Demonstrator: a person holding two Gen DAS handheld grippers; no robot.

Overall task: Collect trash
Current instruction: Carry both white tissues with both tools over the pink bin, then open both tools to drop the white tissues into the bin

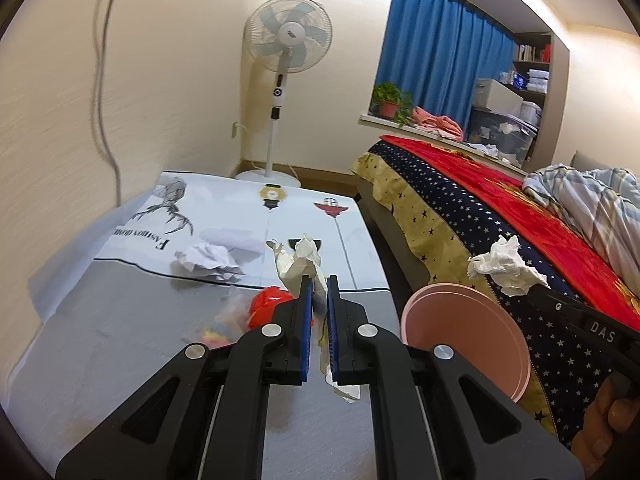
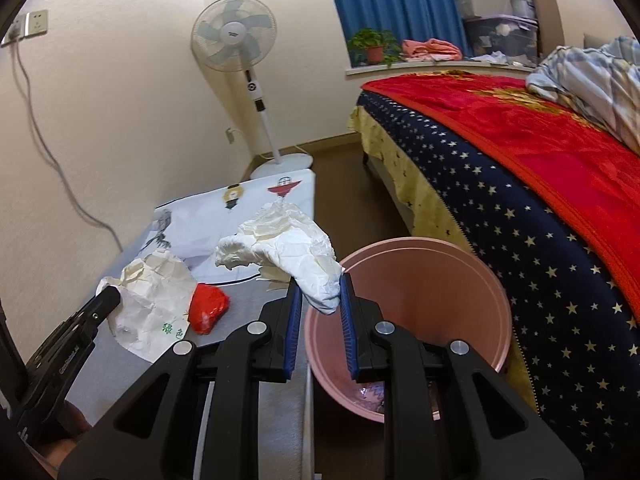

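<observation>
My left gripper (image 1: 319,284) is shut on a crumpled cream paper wrapper (image 1: 302,264) and holds it above the table (image 1: 120,344). It shows at the left of the right wrist view (image 2: 152,300). My right gripper (image 2: 320,284) is shut on a wad of white tissue (image 2: 288,248) and holds it at the left rim of the pink bin (image 2: 420,300). That tissue shows in the left wrist view (image 1: 506,266), above the bin (image 1: 468,340). A red wrapper (image 2: 208,308) and a crumpled white paper ball (image 1: 208,260) lie on the table.
A bed with a starred navy cover and red blanket (image 2: 540,184) stands right of the bin. A standing fan (image 1: 286,44) is in the far corner. A printed white cloth (image 1: 240,208) covers the table's far half. A cable (image 2: 48,152) hangs down the left wall.
</observation>
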